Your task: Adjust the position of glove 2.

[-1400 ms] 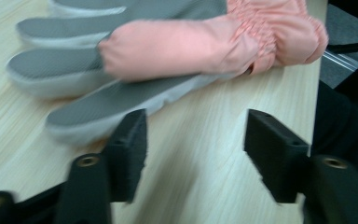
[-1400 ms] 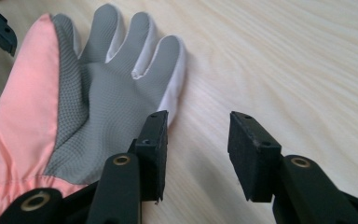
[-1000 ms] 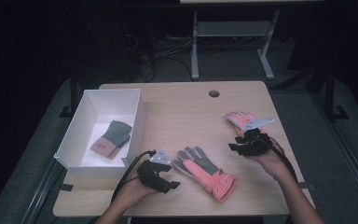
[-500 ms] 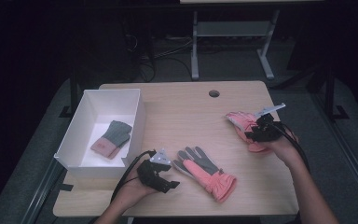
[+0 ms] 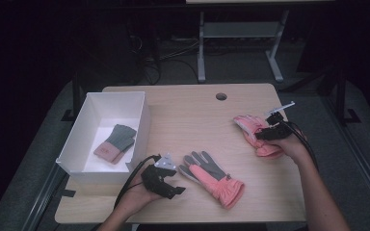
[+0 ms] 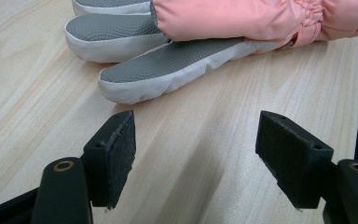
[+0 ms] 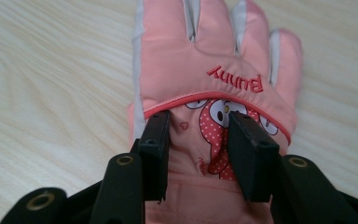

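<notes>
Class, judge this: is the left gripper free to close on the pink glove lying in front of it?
Probably yes: the left gripper is open, bare table ahead, and the pink glove lies just beyond its fingers, unobstructed.

table (image 5: 188, 110): pale matt wood | pink glove (image 7: 205, 74): smooth cloth | box (image 5: 139, 120): white, matt

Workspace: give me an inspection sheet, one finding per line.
Surface: wooden table, cable hole near the far edge.
Job's things: pink glove, palm up; Bunny glove; white box holding a grey-and-pink glove.
Clutter: nothing seen.
Grippers: left gripper open, short of the palm-up glove; right gripper closing on the Bunny glove's fabric, jaws not fully shut.
Cables: one trails from each gripper.
Surroundings: dark floor, metal stand behind.
</notes>
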A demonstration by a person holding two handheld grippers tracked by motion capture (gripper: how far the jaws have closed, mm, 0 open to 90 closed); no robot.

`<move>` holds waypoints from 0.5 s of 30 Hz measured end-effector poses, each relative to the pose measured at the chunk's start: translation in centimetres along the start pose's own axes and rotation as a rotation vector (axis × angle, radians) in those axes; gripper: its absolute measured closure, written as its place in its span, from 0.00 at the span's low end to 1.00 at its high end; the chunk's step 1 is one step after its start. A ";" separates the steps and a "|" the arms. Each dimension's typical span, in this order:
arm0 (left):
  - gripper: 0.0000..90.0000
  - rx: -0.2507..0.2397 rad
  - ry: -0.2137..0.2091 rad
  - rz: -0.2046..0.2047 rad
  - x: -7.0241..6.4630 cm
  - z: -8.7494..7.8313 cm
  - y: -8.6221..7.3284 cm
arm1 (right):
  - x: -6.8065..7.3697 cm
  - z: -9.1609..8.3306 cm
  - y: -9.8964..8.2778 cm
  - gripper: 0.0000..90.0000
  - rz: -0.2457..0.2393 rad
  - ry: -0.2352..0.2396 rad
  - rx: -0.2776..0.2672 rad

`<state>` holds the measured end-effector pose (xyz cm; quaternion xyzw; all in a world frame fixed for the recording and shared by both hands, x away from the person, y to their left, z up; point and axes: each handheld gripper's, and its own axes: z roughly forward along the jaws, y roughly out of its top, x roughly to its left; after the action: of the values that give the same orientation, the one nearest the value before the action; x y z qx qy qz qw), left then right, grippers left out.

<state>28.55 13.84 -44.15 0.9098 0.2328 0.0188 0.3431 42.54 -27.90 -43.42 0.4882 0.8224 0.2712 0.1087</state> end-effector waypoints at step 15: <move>0.31 0.007 0.006 -0.005 0.1 0.0 0.0 | -0.1 0.4 -0.3 0.98 0.002 0.006 -0.009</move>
<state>28.58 13.90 -44.13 0.9102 0.2363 0.0198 0.3394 42.52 -28.02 -43.91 0.4877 0.8209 0.2767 0.1081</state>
